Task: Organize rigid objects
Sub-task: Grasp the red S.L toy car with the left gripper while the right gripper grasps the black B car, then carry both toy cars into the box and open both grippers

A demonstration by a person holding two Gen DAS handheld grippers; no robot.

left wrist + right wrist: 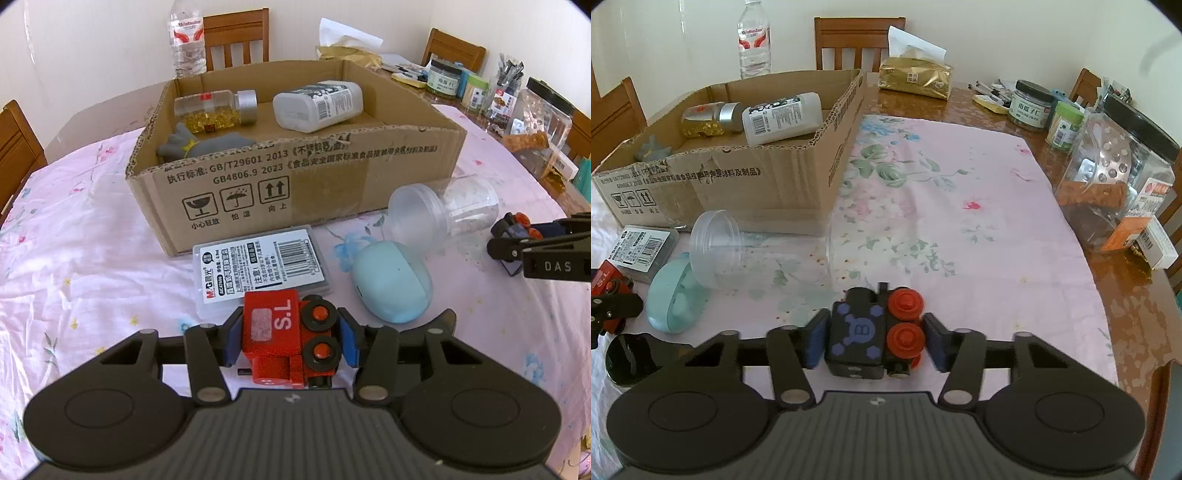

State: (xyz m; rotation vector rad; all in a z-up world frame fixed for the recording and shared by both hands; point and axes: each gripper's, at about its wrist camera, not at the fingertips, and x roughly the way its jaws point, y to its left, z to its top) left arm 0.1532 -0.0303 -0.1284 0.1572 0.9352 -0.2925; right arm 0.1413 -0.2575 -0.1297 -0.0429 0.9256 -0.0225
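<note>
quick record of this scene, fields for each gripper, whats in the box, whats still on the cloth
left gripper: shut on red train
right gripper: shut on black train
box: open cardboard, on the cloth
in box: capsule bottle, white bottle, grey toy, all lying down
on cloth: grey case, blue case, clear jar on its side
behind box: water bottle, upright

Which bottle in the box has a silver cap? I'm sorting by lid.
The clear bottle of yellow capsules, lying at the box's back left; the white labelled bottle beside it shows none.
</note>
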